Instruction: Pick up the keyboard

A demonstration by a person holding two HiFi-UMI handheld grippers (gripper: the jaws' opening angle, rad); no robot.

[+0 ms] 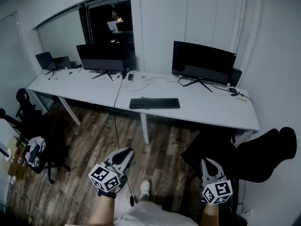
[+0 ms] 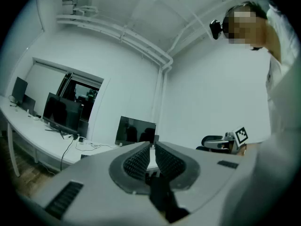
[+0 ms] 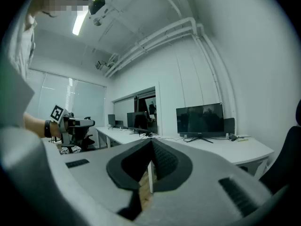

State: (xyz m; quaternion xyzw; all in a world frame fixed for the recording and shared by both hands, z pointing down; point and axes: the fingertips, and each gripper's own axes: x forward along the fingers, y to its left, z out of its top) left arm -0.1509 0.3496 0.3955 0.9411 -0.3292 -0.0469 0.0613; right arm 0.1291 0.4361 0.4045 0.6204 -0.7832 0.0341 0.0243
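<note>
Keyboard [image 1: 154, 103]: black and flat, lying on the right-hand white worktop [image 1: 211, 109] close to its near edge and towards its left end. Its long axis runs left to right, parallel to that near edge. One long side faces the far wall and the other faces the floor side. The key legends are too small to read.

Far right of the keyboard stands a dark monitor [image 1: 203, 62] on a splayed foot. A second monitor [image 1: 101, 57] stands on the adjoining left worktop [image 1: 70, 86], with a laptop [image 1: 46, 60] at that worktop's far left. A black cable [image 1: 115, 121] hangs down to the wooden floor [image 1: 94, 140] where the two worktops meet. A black office chair [image 1: 244, 154] sits near the right worktop, and another chair [image 1: 28, 114] is at the left.

Left hand-held gripper [image 1: 126, 151]: held level over the floor, well apart from the keyboard. Its jaws are pressed almost together at the tips, with nothing between them.

Right hand-held gripper [image 1: 209, 162]: also level, beside the right chair and well apart from the keyboard. Its jaws are fully together and empty.
</note>
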